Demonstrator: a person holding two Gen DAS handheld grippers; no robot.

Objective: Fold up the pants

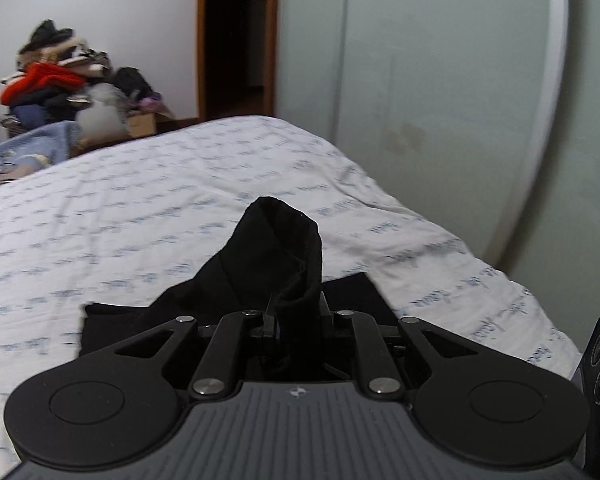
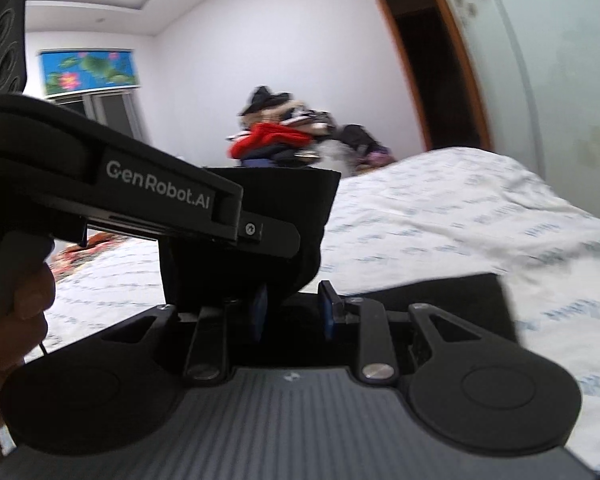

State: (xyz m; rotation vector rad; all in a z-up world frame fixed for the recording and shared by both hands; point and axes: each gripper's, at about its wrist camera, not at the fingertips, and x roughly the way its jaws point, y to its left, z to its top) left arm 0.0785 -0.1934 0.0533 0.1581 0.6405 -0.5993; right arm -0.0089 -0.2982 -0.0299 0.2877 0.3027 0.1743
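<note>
While both hands are carrying black cloth above the bed (image 1: 180, 208), the left tool (image 1: 296, 312) is pinching a bunched fold of the pants (image 1: 278, 248) between nearly closed jaws, and that fold is standing up in a peak just ahead of its fingers. More of the pants are lying flat on the bed sheet beneath and just beyond the tool, spreading out to either side. In the right wrist view the right tool (image 2: 294, 308) is sitting with its jaws at a narrow gap and dark cloth is filling the space between its blue pads (image 2: 326, 306) — it looks like a grip on another part of the same garment, though the blur is making pad contact hard to confirm. The left tool is crossing that view close by on the left, a hand (image 2: 16, 312) wrapped round its handle, so the two tools are working side by side with the lifted cloth hanging between them. Judging from this, the coming move is turning on the flat part lying straight ahead of both tools — the raised edge probably needs carrying forward over it. A cardboard box (image 1: 142, 124) beside the clothes pile (image 1: 56, 80) is standing well beyond the bed; its contents are too blurred to tell.
</note>
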